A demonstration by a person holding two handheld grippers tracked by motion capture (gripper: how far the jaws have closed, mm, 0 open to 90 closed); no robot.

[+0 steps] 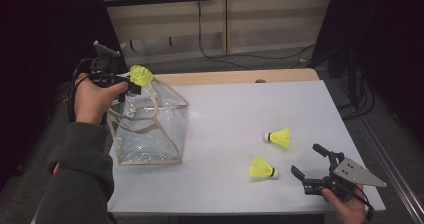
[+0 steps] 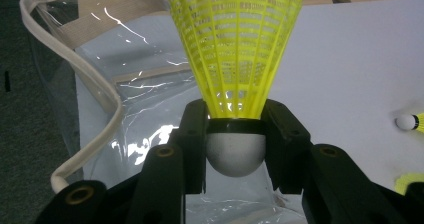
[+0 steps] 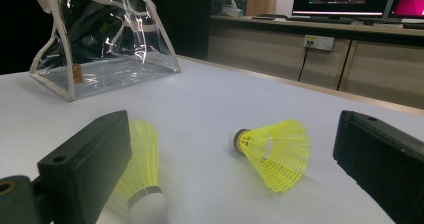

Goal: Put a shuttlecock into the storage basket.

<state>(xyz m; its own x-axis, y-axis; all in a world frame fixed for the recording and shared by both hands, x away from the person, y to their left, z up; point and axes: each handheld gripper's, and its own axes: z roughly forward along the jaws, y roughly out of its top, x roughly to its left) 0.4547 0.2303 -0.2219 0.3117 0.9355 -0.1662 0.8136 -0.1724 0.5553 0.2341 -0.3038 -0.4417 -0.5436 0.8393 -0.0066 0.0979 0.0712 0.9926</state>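
One yellow shuttlecock (image 2: 235,59), white cork, mesh skirt

My left gripper (image 1: 131,82) is raised off the table in my left hand (image 1: 92,98), its jaws clamped tight. My right gripper (image 1: 314,165) sits low in my right hand (image 1: 345,205), jaws spread wide.

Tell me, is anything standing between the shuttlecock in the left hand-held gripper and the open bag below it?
Nothing visible does. The left hand-held gripper holds the shuttlecock by its cork above the bag; the mouth looks open, though a handle curves along its edge.
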